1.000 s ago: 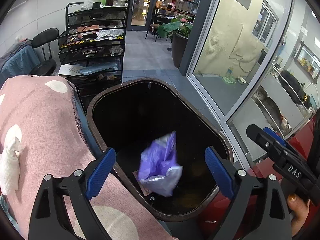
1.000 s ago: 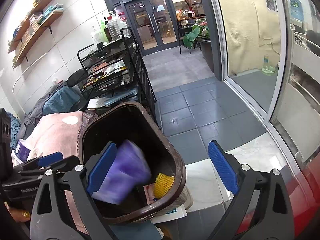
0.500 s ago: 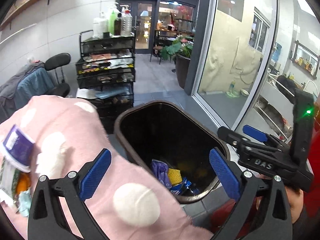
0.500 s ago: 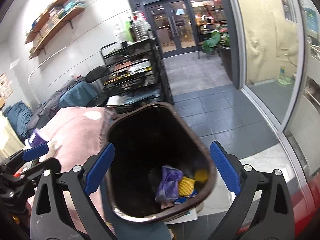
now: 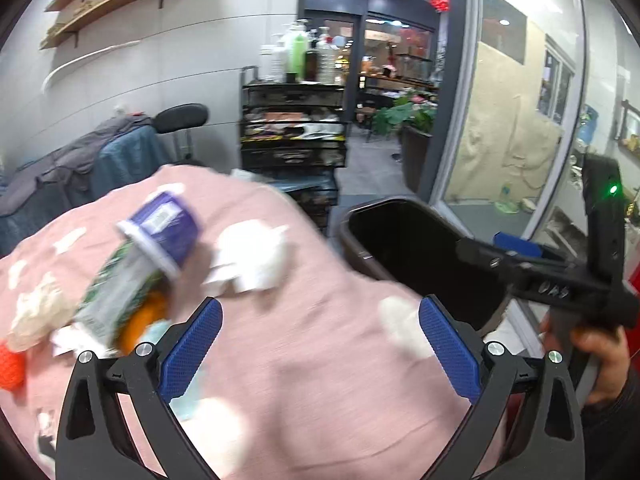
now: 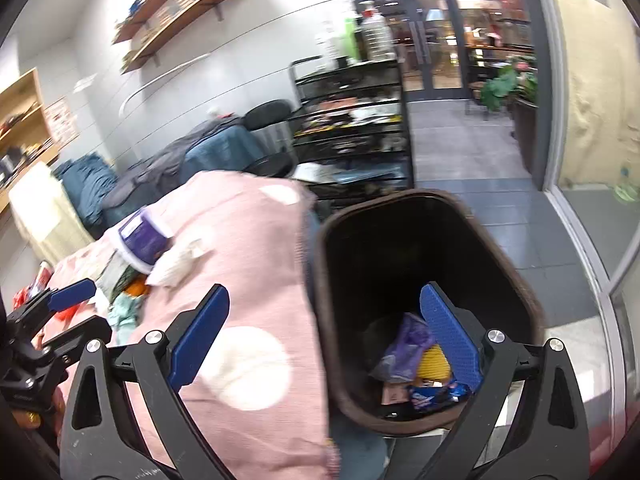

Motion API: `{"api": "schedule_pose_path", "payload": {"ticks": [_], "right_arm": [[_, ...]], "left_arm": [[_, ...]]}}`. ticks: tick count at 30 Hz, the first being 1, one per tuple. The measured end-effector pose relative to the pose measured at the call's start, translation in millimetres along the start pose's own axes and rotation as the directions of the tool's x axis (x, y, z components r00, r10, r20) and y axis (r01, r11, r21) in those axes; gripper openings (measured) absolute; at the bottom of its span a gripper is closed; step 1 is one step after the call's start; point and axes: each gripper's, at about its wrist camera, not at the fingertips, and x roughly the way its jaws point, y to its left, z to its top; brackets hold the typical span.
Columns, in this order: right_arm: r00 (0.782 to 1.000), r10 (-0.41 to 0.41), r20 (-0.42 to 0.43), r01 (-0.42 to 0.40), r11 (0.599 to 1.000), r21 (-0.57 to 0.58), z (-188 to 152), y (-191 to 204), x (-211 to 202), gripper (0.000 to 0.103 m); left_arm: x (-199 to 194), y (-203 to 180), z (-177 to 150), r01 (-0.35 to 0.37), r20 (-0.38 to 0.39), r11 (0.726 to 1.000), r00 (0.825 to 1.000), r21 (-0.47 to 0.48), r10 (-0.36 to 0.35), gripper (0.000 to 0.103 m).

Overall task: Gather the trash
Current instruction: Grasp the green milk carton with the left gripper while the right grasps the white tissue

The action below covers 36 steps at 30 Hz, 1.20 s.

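Purple wrapper [image 6: 404, 346] dropped into bin [image 6: 520, 292], apparently settled.

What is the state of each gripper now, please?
Left gripper: open, holding nothing, above the pink cloth.
Right gripper: open, holding nothing, beside the bin.

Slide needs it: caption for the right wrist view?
Open right claw above brown bin holding purple bag, beside pink cloth.
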Motion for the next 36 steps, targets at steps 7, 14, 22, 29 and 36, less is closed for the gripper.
{"api": "schedule_pose_path", "payload": {"ticks": [7,14,22,29,36], "right_arm": [[0.996,0.079,-0.043,-0.082,0.992,-0.094,0,47,19,0.095],[0.990,0.107,-0.094,-0.125,0.969,-0.212,0,94,41,0.095],[0.985,0.092,-0.148,-0.134,0.944,-0.302,11,129,78,0.095],[0.972,0.072,-0.225,-0.149,0.925,-0.349,22,154,120,0.095],[0.961,0.049,-0.271,-0.152,0.915,-0.374,24,164,142,0.056]], "left_arm": [[-8,64,-12,-0.115,-0.024,0.992,0.993,-0.051,0.113,0.098],[4,129,-14,-0.152,-0.085,0.981,0.986,-0.118,0.142,0.098],[37,166,2,-0.155,-0.154,0.985,0.978,-0.075,0.143,0.098],[71,169,12,-0.130,-0.231,0.991,0.964,0.033,0.134,0.098],[77,167,9,-0.102,-0.237,0.994,0.966,0.030,0.106,0.077]]}}
